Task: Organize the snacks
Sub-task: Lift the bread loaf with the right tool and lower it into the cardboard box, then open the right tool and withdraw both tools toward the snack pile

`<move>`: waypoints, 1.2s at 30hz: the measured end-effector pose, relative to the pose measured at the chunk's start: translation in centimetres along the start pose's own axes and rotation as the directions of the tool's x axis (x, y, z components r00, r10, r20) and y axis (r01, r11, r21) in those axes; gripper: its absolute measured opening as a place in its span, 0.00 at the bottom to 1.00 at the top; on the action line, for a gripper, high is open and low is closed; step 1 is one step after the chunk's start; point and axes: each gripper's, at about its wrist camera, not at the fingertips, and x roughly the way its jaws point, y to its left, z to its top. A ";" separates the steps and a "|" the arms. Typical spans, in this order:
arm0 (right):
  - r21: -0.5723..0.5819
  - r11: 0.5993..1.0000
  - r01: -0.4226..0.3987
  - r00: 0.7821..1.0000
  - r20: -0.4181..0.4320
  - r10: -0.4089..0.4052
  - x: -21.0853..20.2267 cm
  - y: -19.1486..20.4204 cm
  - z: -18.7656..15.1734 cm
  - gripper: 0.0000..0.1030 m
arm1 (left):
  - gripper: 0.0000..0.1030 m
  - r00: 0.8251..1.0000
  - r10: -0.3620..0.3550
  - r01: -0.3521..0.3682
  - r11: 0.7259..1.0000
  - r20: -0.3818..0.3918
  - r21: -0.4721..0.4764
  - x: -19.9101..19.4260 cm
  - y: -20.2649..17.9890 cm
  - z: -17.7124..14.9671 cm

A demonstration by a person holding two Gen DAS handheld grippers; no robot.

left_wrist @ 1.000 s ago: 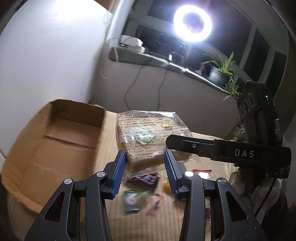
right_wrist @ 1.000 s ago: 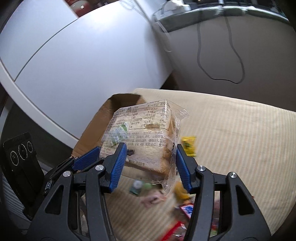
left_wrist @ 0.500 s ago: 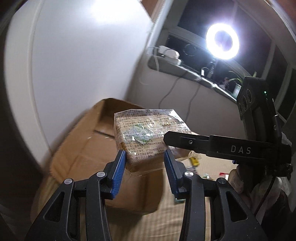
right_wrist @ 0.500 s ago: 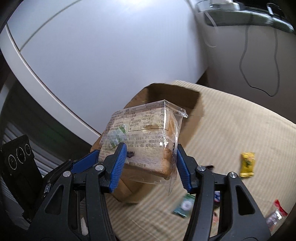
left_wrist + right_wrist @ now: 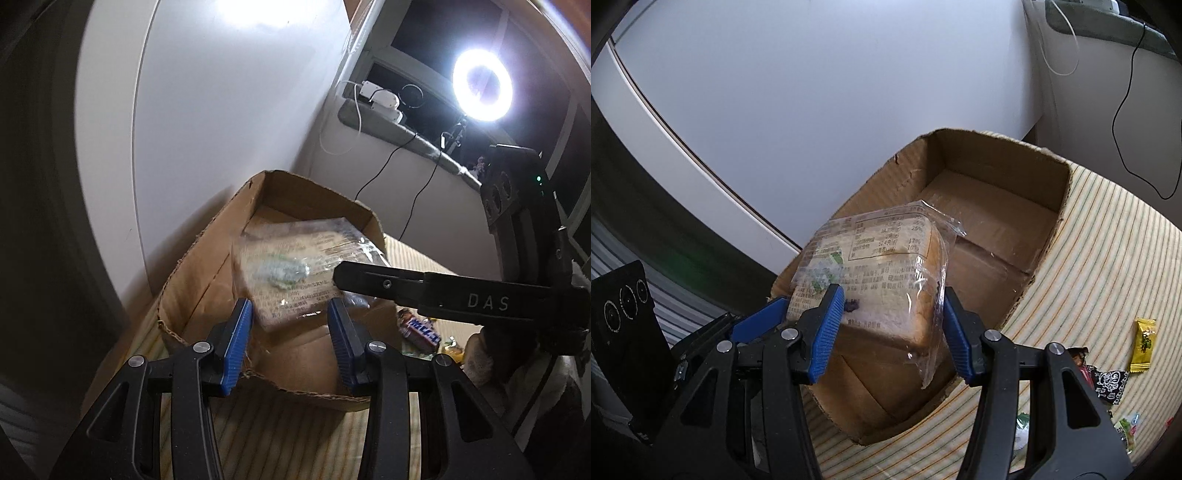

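The cardboard box [image 5: 993, 206] is plain brown inside and out. Over it, the bread packet [image 5: 882, 273] is clear film printed with dark text and a green-and-white mark, over pale slices with tan crust. The gripper pads [image 5: 831, 328] are blue on black frames. Beside the box, the cloth [image 5: 1108, 258] is cream with thin green and orange stripes; on it lie a yellow sachet [image 5: 1144, 339] and a black-and-white wrapper [image 5: 1112, 382].
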 end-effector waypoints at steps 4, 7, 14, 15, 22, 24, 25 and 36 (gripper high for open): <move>0.004 1.000 0.030 1.000 -0.010 -0.030 0.8 -0.1 0.2 0.62 | 0.38 0.999 0.032 -0.032 0.999 0.019 0.015 -0.4 -0.1 0.2; 0.011 1.000 0.021 1.000 0.009 -0.021 0.0 -0.6 0.1 0.71 | 0.38 0.998 0.048 -0.049 0.998 0.037 0.029 -1.1 0.0 0.2; 0.009 1.000 0.020 0.998 0.055 -0.020 -2.4 -0.8 -0.5 0.71 | 0.39 0.996 0.064 -0.068 0.996 0.068 0.058 -2.5 -0.9 -0.5; 0.006 1.000 0.024 0.998 0.060 -0.024 -2.8 -0.8 -0.7 0.71 | 0.40 0.995 0.067 -0.071 0.996 0.072 0.063 -2.4 -1.2 -0.4; -0.043 0.990 0.134 0.986 0.102 -0.129 -5.0 -0.4 -2.1 0.80 | 0.50 0.991 0.084 -0.096 0.990 0.108 0.108 -3.4 -3.0 -1.2; -0.064 0.981 0.185 0.976 0.124 -0.177 -5.9 -0.3 -2.6 0.81 | 0.54 0.989 0.087 -0.101 0.987 0.116 0.126 -3.7 -3.6 -1.5; -0.075 0.974 0.213 0.970 0.138 -0.202 -6.5 -0.3 -3.0 0.81 | 0.56 0.989 0.086 -0.102 0.986 0.119 0.133 -3.8 -3.9 -1.6; -0.015 0.947 0.322 0.914 0.266 -0.307 -12.6 -4.1 -6.9 0.92 | 0.58 0.993 0.033 -0.057 0.976 0.117 0.212 -4.0 -7.4 -3.3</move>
